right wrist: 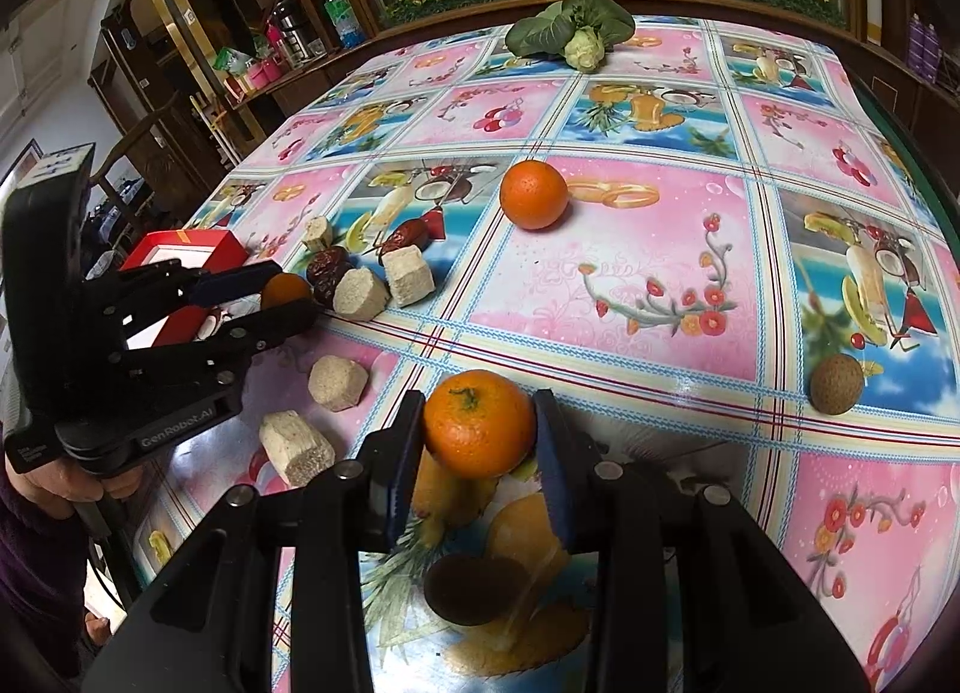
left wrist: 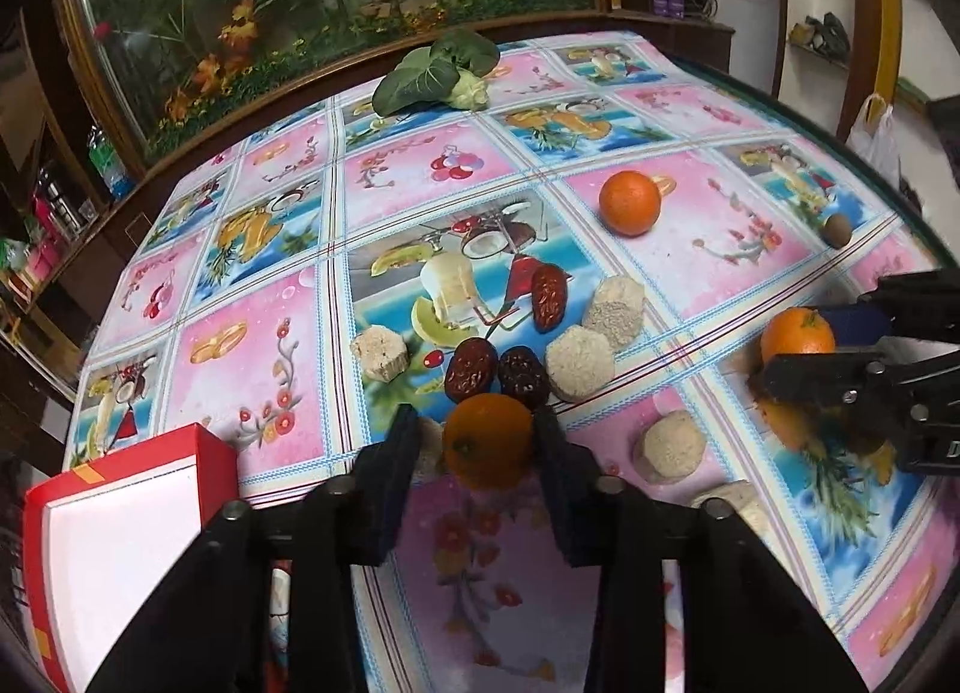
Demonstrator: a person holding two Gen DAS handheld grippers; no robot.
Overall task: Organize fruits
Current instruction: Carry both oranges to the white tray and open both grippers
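Note:
My left gripper (left wrist: 477, 423) is shut on an orange (left wrist: 489, 441) just in front of the dates; from the right wrist view this gripper (right wrist: 288, 291) and its orange (right wrist: 285, 291) sit beside the red box (right wrist: 180, 249). The right gripper (right wrist: 479, 411) is shut on a second orange (right wrist: 479, 423), stem up, slightly above the cloth; it also shows as the right gripper (left wrist: 798, 345) in the left wrist view. A third orange (right wrist: 534, 195) lies loose mid-table. A brown kiwi (right wrist: 837, 384) rests at the right.
A red box (left wrist: 120, 519) with a white inside stands at the near left corner. Dates (left wrist: 471, 369) and several beige snack blocks (left wrist: 579, 363) cluster mid-table. A leafy cauliflower (left wrist: 444, 72) lies at the far edge. A hand (right wrist: 66, 477) holds the left gripper's handle.

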